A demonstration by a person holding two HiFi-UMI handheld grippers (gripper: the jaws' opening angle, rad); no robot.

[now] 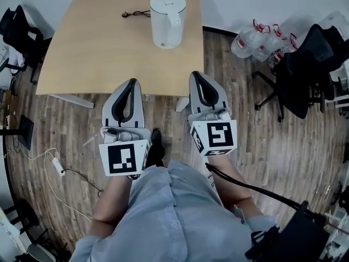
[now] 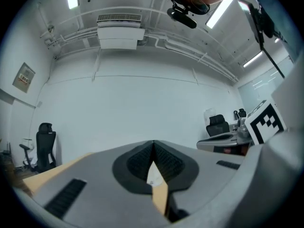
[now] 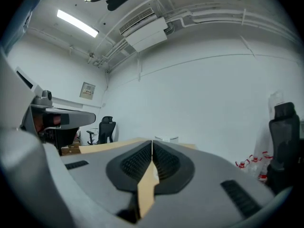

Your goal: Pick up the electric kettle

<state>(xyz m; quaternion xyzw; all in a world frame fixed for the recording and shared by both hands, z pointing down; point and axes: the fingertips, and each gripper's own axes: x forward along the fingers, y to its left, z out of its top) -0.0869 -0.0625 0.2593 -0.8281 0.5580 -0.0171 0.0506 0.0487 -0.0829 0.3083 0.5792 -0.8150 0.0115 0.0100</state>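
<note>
Approach step, as I judge it: your left gripper (image 1: 131, 83) and right gripper (image 1: 196, 75) are both closed and empty at the table's (image 1: 92, 59) near edge, with the electric kettle (image 1: 166, 23) upright farther back, so next open one and reach its handle.

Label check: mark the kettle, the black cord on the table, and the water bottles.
kettle (image 1: 161, 30), head view, side of white body.
black cord (image 1: 136, 13), head view, middle of the coil.
water bottles (image 1: 245, 40), head view, leftmost bottle's body.
</note>
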